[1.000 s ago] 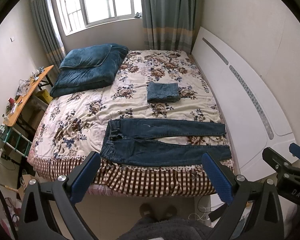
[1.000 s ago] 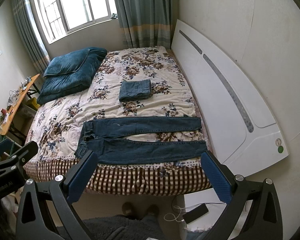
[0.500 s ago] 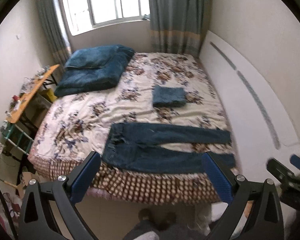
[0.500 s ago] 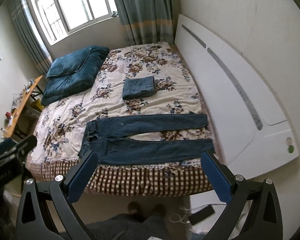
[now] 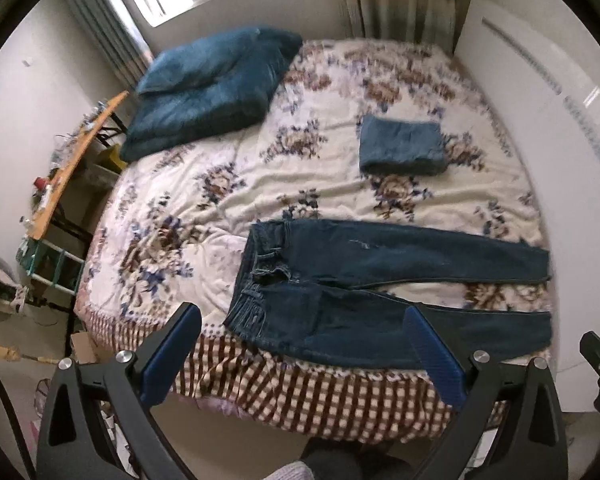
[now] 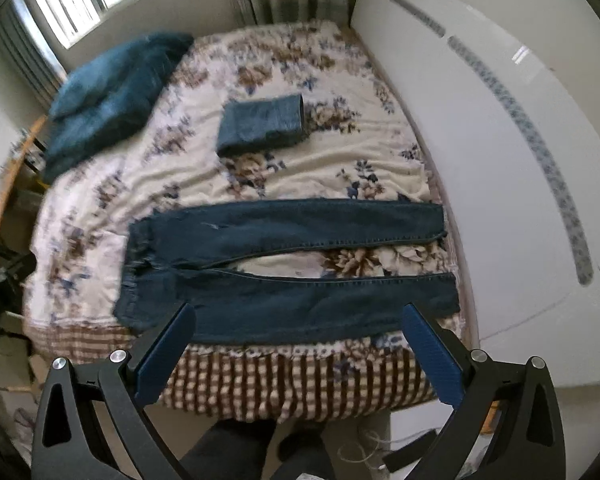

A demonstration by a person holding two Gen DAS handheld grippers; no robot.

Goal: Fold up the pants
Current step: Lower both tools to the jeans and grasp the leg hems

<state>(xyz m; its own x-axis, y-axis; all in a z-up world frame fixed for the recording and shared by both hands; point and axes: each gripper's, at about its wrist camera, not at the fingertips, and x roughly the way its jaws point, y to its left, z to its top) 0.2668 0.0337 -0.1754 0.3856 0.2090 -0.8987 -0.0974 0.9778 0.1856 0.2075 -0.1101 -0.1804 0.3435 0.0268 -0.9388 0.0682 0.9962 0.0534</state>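
Left wrist view: left gripper (image 5: 300, 354) wide open, holding nothing, above the near bed edge. Jeans (image 5: 380, 284) lie flat across the near part of the floral bed (image 5: 228, 184), waistband left, legs running right; near leg passes behind the right finger, waistband just far of the left finger. No contact. Folded denim (image 5: 400, 145) farther back, blue duvet (image 5: 208, 88) far left.

Right wrist view: right gripper (image 6: 296, 350) wide open, empty. Jeans (image 6: 284, 264) just beyond both fingertips, near leg spanning the gap. White headboard (image 6: 500, 160) to the right.
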